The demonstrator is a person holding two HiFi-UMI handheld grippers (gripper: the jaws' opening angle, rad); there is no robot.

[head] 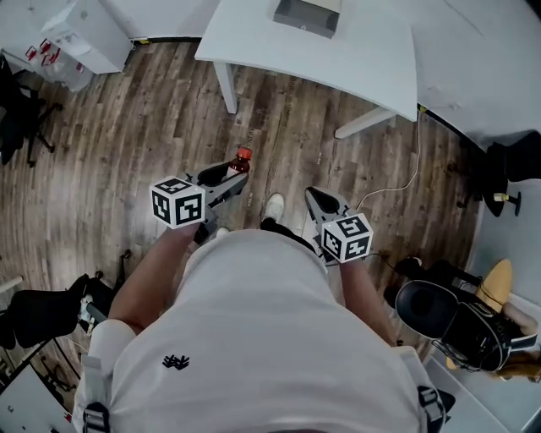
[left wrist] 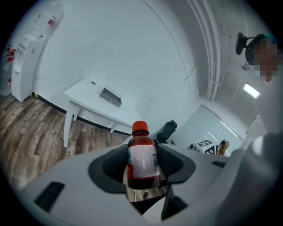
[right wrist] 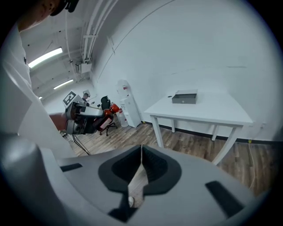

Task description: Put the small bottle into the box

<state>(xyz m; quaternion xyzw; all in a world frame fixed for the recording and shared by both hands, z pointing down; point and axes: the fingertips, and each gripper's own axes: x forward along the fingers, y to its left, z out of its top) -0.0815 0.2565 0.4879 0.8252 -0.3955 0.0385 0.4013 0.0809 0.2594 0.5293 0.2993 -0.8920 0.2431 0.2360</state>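
Two grippers up: my left gripper (head: 226, 178) clamped small bottle (left wrist: 142, 156) between widely spread jaws; my right gripper (right wrist: 140, 165) pinched together, empty. Box (head: 308, 14) sat on white table (head: 372, 59), well apart from bottle.

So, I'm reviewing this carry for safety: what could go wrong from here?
1. The left gripper holds the small bottle by its lower body, with label and cap sticking out beyond the pads; it could tilt or slip.
2. The box sits on the white table, across open floor, so the carry is long.
3. A white cable lies on the floor near the table: a possible trip hazard.
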